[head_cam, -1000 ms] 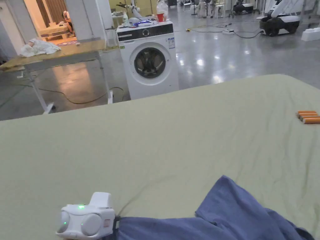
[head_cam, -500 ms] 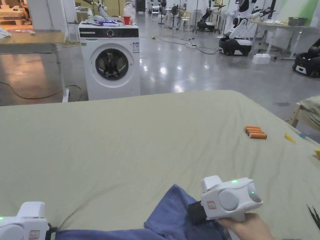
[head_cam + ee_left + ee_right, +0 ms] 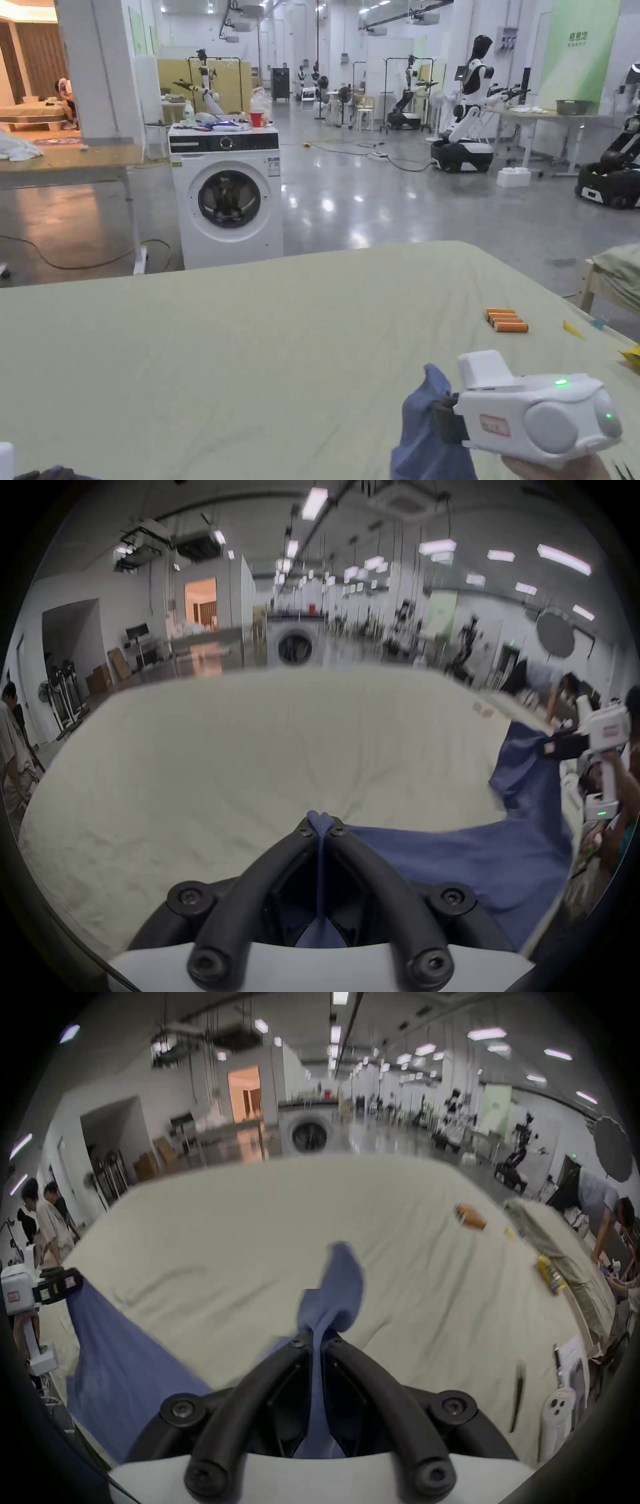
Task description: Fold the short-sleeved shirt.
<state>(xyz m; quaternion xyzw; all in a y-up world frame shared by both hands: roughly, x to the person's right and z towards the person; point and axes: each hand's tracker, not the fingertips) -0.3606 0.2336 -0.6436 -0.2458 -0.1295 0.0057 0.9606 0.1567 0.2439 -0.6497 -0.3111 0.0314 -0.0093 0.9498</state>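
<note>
Left gripper view: left gripper (image 3: 321, 821) pinches the blue shirt (image 3: 450, 857); right gripper (image 3: 317, 1333), at 3 o'clock, likewise clamps fabric. Keep tension even and lay the shirt flat.

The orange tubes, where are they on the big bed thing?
In the head view the orange tubes lie together on the pale green sheet near its right edge, beyond the right gripper that holds the blue shirt.
</note>
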